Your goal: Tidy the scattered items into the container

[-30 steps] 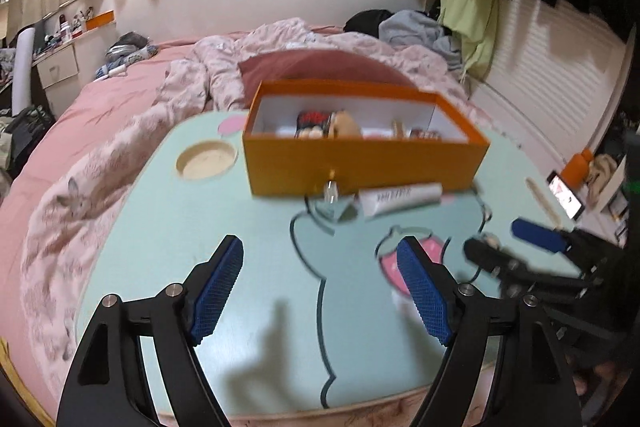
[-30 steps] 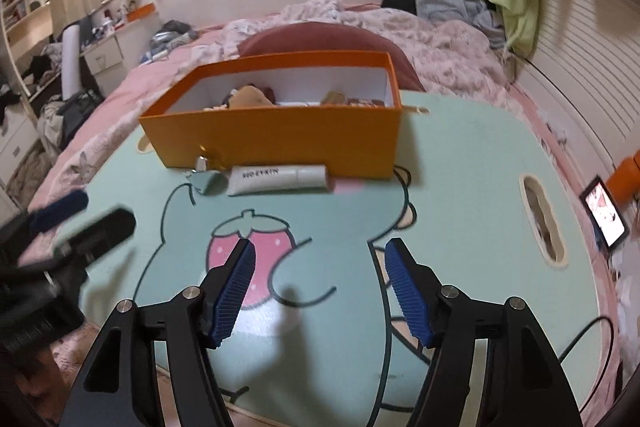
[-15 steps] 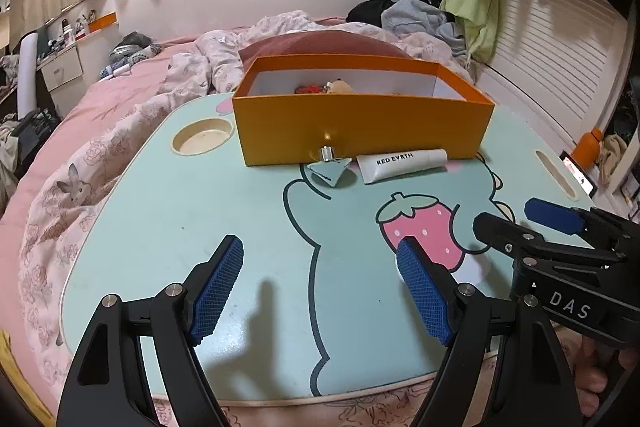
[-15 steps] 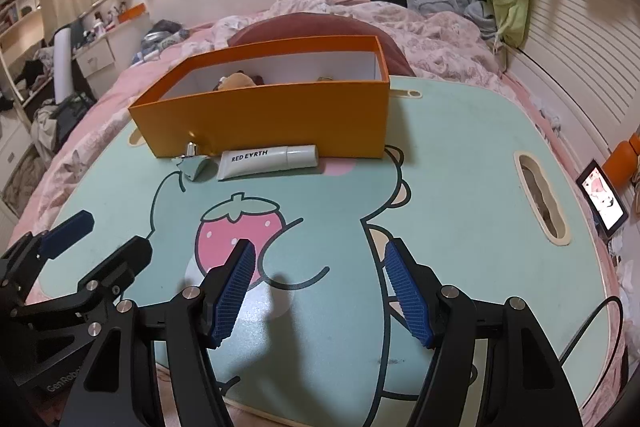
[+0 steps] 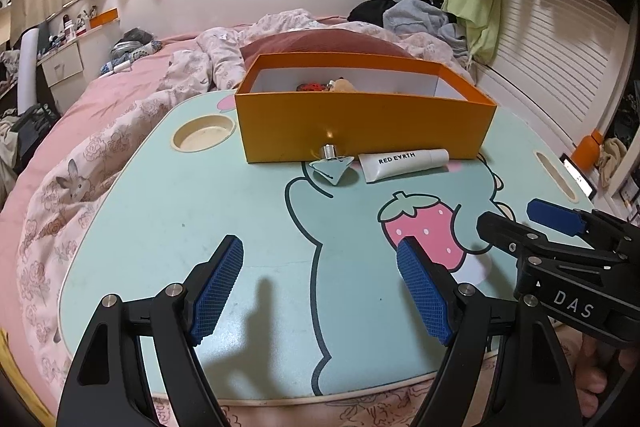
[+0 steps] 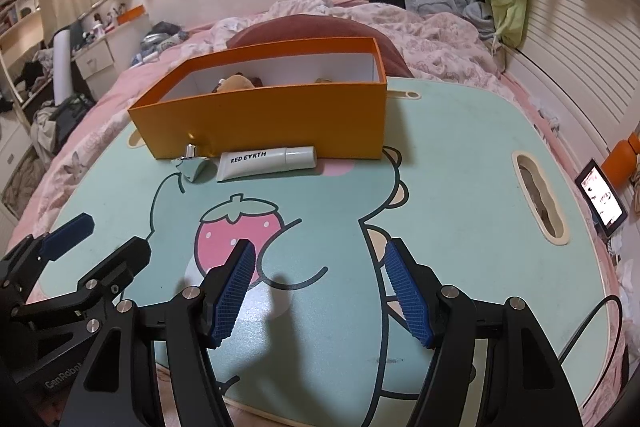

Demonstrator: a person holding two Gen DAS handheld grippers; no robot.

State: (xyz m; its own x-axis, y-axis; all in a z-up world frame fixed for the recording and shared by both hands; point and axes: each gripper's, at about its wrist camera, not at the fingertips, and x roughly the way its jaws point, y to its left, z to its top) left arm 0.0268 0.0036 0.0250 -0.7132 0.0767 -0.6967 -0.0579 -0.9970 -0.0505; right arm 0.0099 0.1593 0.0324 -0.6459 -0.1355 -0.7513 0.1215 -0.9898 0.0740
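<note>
An orange box (image 5: 360,123) (image 6: 264,119) stands at the far side of a mint lap table (image 5: 200,219) (image 6: 460,155), with a few small items inside. Against its front wall lie a white tube (image 5: 402,164) (image 6: 266,163) marked RED EARTH and a small triangular bottle with a silver cap (image 5: 333,167) (image 6: 192,165). My left gripper (image 5: 320,285) hangs open over the table's near edge, nothing between its blue pads. My right gripper (image 6: 318,285) is open too, empty, beside it over the strawberry print. Each gripper shows in the other's view.
The table sits on a bed with a pink floral quilt (image 5: 80,167). A round cup recess (image 5: 203,137) is at the table's left, a slot handle (image 6: 540,203) at its right. A lit phone (image 6: 602,201) and an orange bottle (image 6: 622,163) lie off the right edge.
Both views drew back and steadied since a second ago; the box and the two items now look farther off. Both grippers stay equally open and empty.
</note>
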